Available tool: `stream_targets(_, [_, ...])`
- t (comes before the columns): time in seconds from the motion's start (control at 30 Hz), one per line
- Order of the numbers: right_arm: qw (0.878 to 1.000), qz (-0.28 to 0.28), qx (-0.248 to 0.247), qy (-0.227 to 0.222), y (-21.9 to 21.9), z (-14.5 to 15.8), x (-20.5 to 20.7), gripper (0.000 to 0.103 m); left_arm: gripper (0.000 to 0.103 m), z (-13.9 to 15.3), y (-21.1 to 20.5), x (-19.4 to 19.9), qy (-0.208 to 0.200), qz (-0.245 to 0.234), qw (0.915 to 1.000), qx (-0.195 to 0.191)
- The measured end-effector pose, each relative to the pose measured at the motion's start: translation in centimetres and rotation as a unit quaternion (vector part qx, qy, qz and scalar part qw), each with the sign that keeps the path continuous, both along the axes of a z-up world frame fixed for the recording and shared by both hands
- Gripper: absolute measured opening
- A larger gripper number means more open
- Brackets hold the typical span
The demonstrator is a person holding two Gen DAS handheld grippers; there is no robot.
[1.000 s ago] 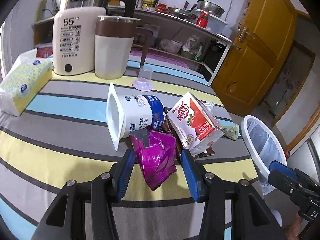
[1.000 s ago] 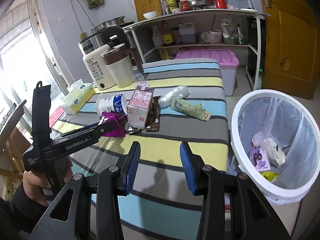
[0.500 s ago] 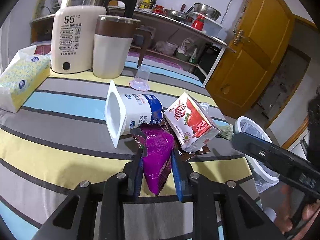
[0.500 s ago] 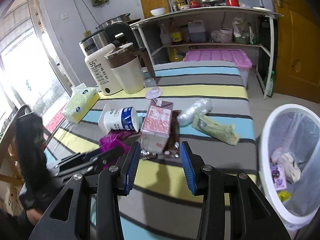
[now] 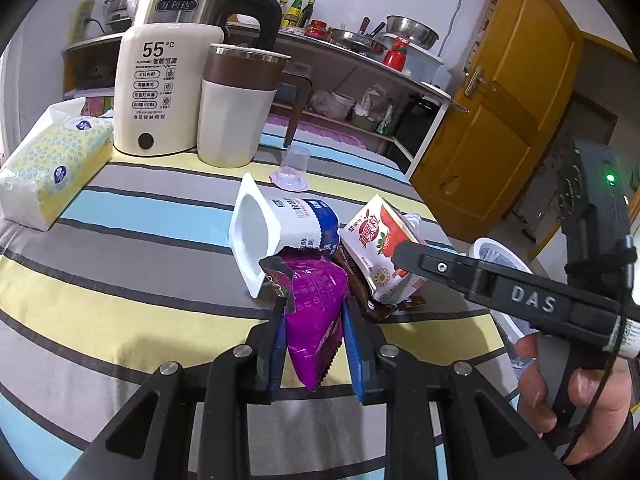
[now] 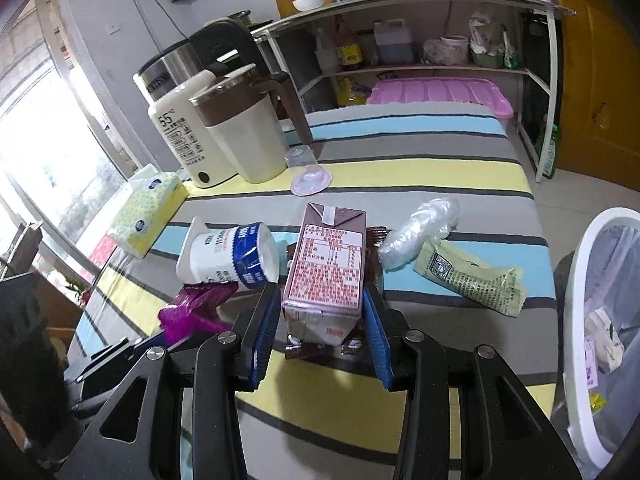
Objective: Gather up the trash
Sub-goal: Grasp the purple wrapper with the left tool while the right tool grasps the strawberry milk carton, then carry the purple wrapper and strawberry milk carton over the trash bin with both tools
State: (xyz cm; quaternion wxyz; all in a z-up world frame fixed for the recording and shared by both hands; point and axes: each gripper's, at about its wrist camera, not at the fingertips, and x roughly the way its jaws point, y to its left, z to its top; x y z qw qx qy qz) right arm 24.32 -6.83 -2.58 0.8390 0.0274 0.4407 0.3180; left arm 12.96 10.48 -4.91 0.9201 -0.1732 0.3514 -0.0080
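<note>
We are squeezing the left gripper (image 5: 314,344) down on the purple wrapper (image 5: 316,312), both blue pads pressing its sides, so that one is firmly pinched. Our right gripper (image 6: 322,336) is straddling the milk carton (image 6: 326,272): its jaws are sitting close along the carton's two sides, but we cannot tell whether they are actually gripping it.

We are taking that carton as our landmark. The purple wrapper is lying just to its left, with the tipped yogurt cup (image 6: 230,258) touching the wrapper's far end. A brown wrapper (image 6: 374,240) is peeking out from under the carton. To the carton's right we are seeing a crumpled clear bag (image 6: 420,228) and, beside it, a green packet (image 6: 468,280). Farther right, off the striped table (image 6: 420,168), the white trash bin (image 6: 576,320) is standing with litter already inside. Behind the carton a clear lidded cup (image 6: 304,168) is resting, and beyond that the cream jug (image 6: 244,136) and the kettle (image 6: 176,120). Well to the carton's left the tissue pack (image 6: 148,208) is lying.
</note>
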Motion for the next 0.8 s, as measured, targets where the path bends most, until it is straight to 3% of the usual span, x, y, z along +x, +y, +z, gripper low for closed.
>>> stream_targets(0.37, [1.0, 0.001, 0.007, -0.02, -0.4, 0.8, -1.1, 0.039, 0.027, 0.2, -0.2, -0.2, -0.001, -0.001, 1.0, 0.007])
stream_targets(0.8, [0.999, -0.007, 0.025, -0.043, -4.0, 2.3, -4.4, 0.038, 0.027, 1.8, -2.6, -1.2, -0.012, -0.018, 0.9994, 0.025])
